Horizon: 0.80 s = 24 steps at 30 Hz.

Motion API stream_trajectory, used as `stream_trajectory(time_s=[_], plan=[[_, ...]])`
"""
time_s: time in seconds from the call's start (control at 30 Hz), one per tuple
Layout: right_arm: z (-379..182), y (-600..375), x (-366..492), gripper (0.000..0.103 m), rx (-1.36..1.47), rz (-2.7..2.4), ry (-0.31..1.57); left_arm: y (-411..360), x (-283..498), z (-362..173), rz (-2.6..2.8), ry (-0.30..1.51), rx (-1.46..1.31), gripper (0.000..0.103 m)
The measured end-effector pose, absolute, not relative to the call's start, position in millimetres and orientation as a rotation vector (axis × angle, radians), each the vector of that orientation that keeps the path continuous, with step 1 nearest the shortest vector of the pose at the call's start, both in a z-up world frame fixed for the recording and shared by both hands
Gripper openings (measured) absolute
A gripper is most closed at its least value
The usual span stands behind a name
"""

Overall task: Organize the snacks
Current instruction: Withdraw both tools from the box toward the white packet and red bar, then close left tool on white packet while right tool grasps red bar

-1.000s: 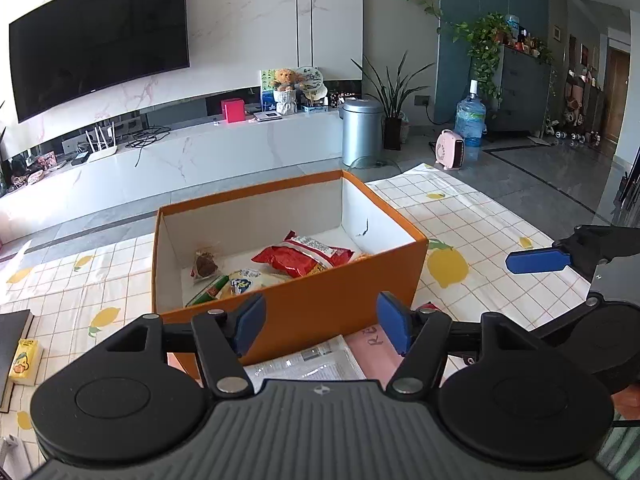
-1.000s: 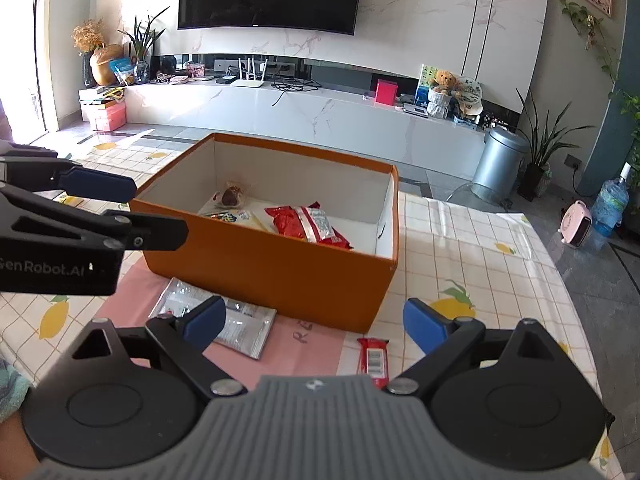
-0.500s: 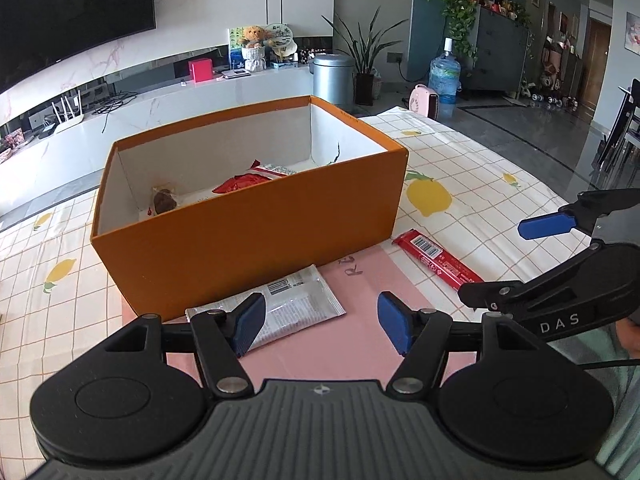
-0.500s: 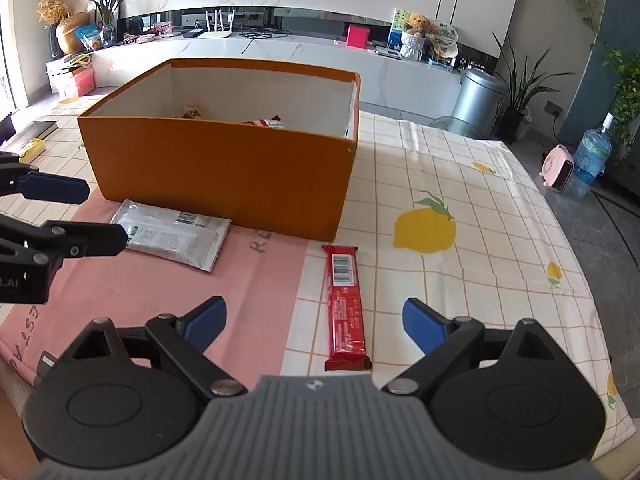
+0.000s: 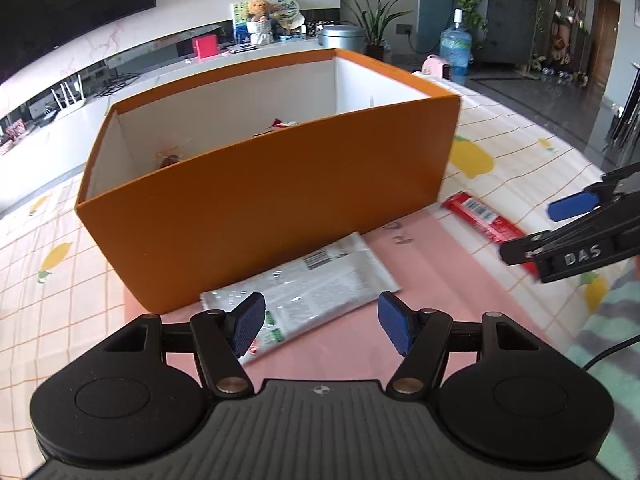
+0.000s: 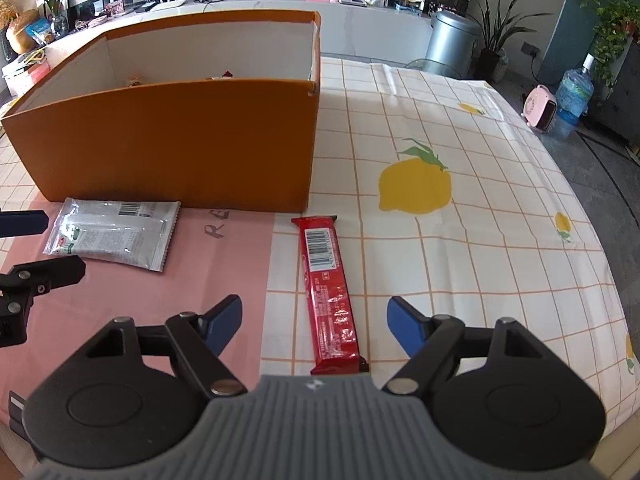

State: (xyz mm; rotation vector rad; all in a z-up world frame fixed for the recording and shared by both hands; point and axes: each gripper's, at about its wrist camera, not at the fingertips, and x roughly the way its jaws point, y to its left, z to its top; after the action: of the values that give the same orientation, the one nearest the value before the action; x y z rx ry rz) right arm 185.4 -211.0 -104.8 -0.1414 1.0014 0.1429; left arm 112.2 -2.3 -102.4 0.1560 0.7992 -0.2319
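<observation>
An orange box [image 5: 264, 200] [image 6: 168, 140] stands on the table with snacks half hidden inside. In front of it lies a flat silver packet [image 5: 316, 280] [image 6: 114, 232]. My left gripper [image 5: 322, 322] hovers low over the packet, jaws opening, its pads apart from the wrapper. To the right lies a red bar [image 6: 328, 292] [image 5: 482, 220], lengthwise between the fingers of my right gripper [image 6: 314, 318]. Those jaws are closing, with a gap still on both sides of the bar.
A pink mat [image 6: 224, 264] covers the near table, over a checked lemon-print cloth [image 6: 460, 208]. The box wall rises just beyond both snacks. A striped sleeve [image 5: 612, 320] shows at the right. The table edge [image 6: 624, 392] curves close on the right.
Both grippers have come down from above the box to the snacks in front of it. The right jaws have narrowed around the red bar; the left jaws have widened a little.
</observation>
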Motion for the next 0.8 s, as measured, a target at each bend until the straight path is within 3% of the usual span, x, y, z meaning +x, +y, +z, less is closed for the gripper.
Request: stream_trajectory(time_s=[0.3, 0.37, 0.5, 0.57, 0.63, 0.8], plan=[[-127, -221, 210, 0.077, -0.03, 0.1, 1.125, 33, 127, -116, -0.128, 0.854, 0.043, 0.085], [-131, -219, 214, 0.068, -0.02, 0.105, 1.141, 37, 128, -119, -0.129, 0.873, 0.017, 0.085], [-131, -214, 212, 0.06, -0.053, 0.116, 1.12, 45, 128, -122, -0.151, 0.907, -0.072, 0.085], [-129, -210, 208, 0.045, -0.071, 0.132, 1.104, 46, 125, -121, -0.167, 0.904, -0.088, 0.084], [-128, -206, 204, 0.038, -0.092, 0.157, 1.096, 44, 121, -119, -0.195, 0.917, -0.091, 0.081], [-126, -196, 197, 0.035, -0.123, 0.246, 1.096, 33, 108, -117, -0.283, 0.941, -0.096, 0.078]])
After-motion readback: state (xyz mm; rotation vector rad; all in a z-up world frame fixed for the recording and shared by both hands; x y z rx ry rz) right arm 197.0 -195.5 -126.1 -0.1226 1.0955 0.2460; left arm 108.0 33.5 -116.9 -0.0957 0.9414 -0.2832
